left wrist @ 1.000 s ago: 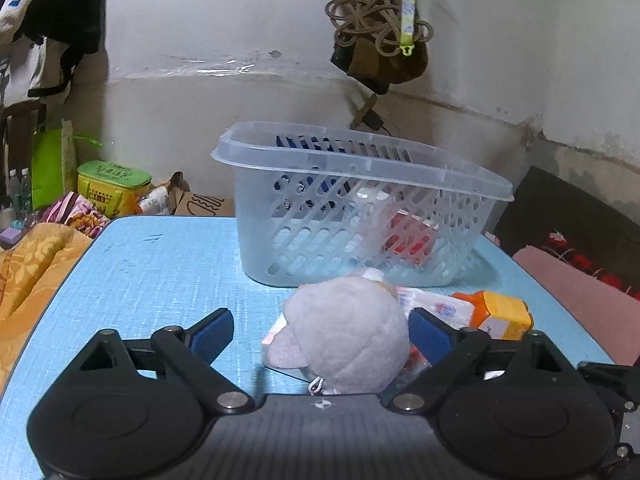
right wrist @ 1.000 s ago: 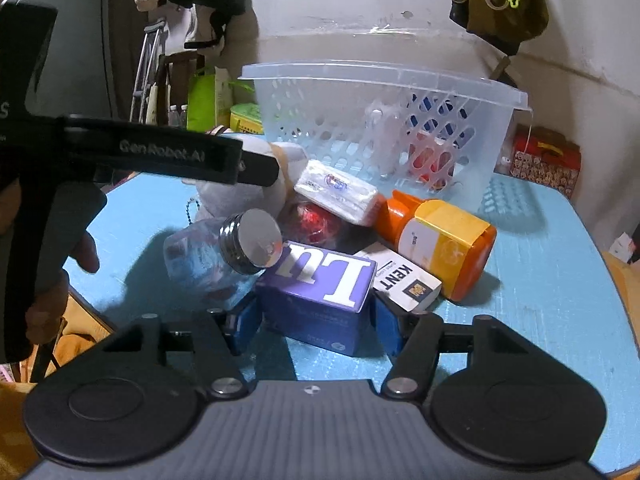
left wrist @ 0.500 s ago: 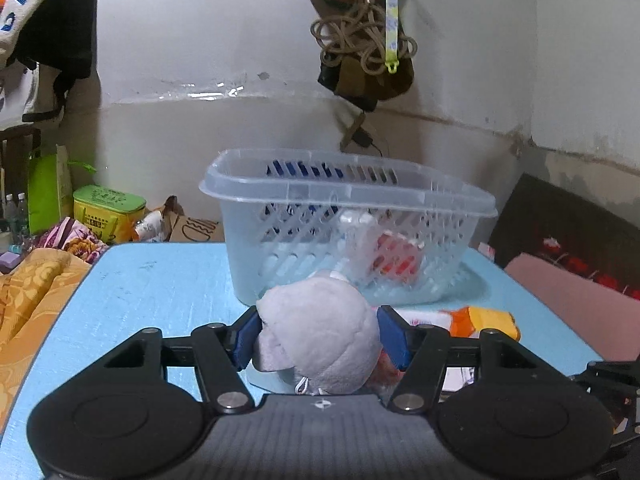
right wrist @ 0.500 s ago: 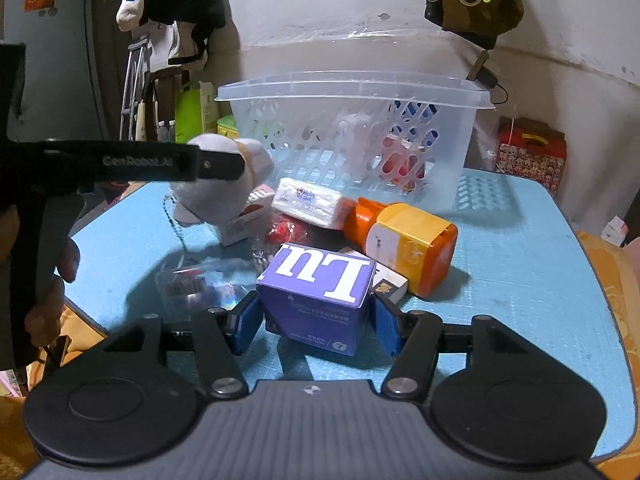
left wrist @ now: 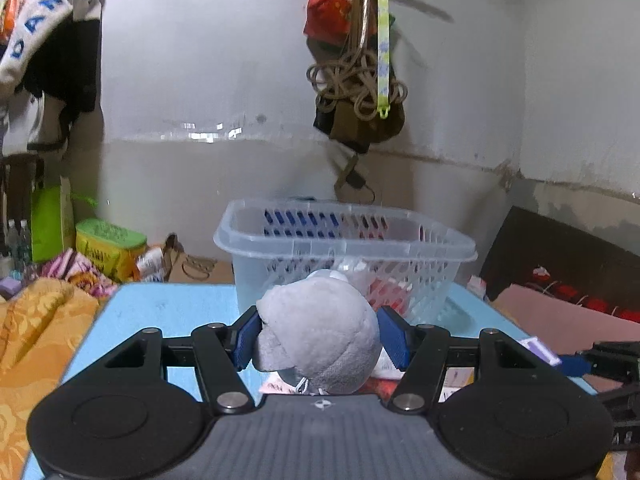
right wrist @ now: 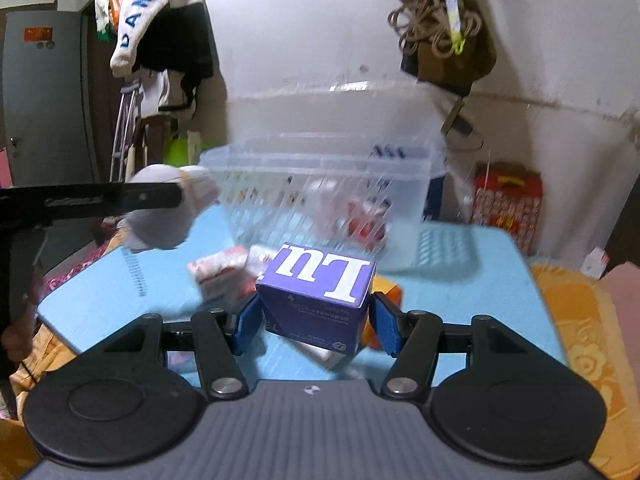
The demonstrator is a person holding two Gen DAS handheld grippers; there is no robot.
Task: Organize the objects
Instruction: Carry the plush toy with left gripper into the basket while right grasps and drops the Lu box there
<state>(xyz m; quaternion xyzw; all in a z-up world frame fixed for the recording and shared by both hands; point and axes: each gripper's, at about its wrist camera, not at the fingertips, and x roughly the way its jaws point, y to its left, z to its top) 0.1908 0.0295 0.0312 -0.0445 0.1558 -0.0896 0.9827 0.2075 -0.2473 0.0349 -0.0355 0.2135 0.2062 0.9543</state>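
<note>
Left hand-held gripper (left wrist: 320, 338) clamped on grey plush toy (left wrist: 318, 334), right hand-held gripper (right wrist: 314, 320) clamped on purple box (right wrist: 320, 296). Both lifted off blue tabletop (left wrist: 168, 306). Basket (left wrist: 344, 240) sits straight ahead, behind both; left one looks nearer.

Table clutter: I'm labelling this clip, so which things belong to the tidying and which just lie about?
Job: plush in left gripper, purple box in right gripper, basket.
Lying about: rope, green tin, orange blanket.
</note>
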